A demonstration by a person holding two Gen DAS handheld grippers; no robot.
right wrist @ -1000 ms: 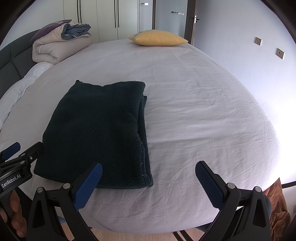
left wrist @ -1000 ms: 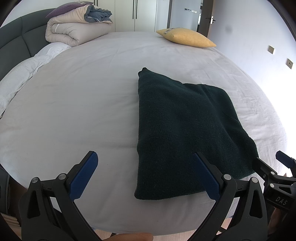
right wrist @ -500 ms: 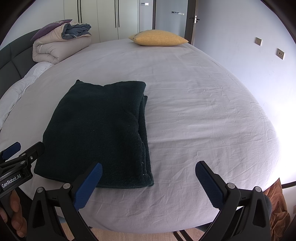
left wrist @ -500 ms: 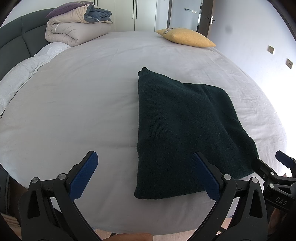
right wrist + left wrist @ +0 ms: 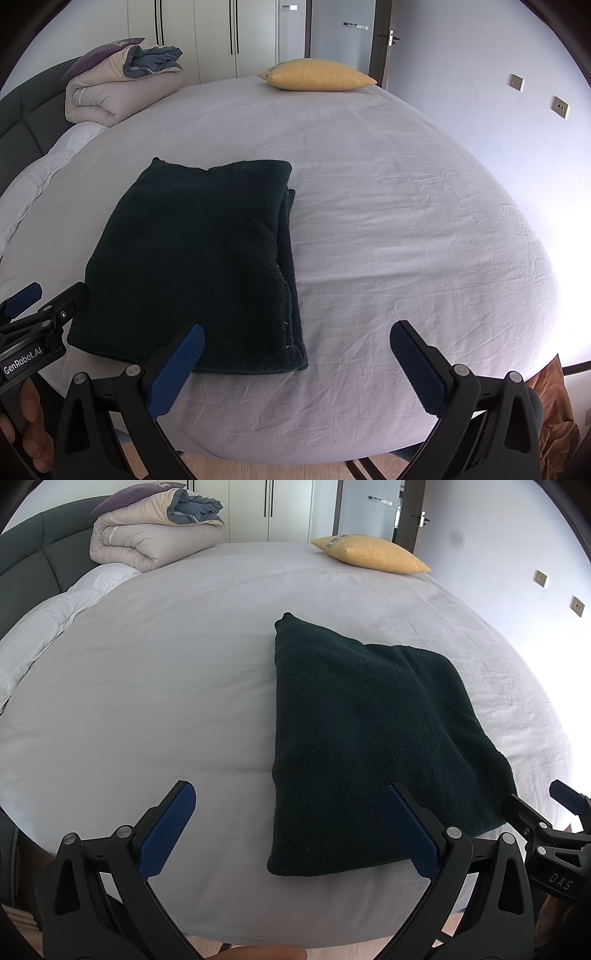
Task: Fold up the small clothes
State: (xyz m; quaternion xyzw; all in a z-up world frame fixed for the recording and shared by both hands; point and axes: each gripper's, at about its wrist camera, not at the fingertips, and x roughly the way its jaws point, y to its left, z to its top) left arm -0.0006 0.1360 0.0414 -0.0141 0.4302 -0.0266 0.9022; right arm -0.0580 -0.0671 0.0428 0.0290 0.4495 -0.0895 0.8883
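A dark green knitted garment (image 5: 369, 738) lies folded into a flat rectangle near the front edge of the bed; it also shows in the right wrist view (image 5: 199, 266). My left gripper (image 5: 291, 808) is open and empty, held above the garment's near left corner. My right gripper (image 5: 297, 345) is open and empty, held above the garment's near right corner. Each gripper shows at the edge of the other's view.
The bed (image 5: 147, 701) has a pale sheet. A yellow pillow (image 5: 369, 554) lies at the far side. A rolled duvet with blankets (image 5: 155, 539) sits at the far left by the dark headboard. A wall with sockets is on the right.
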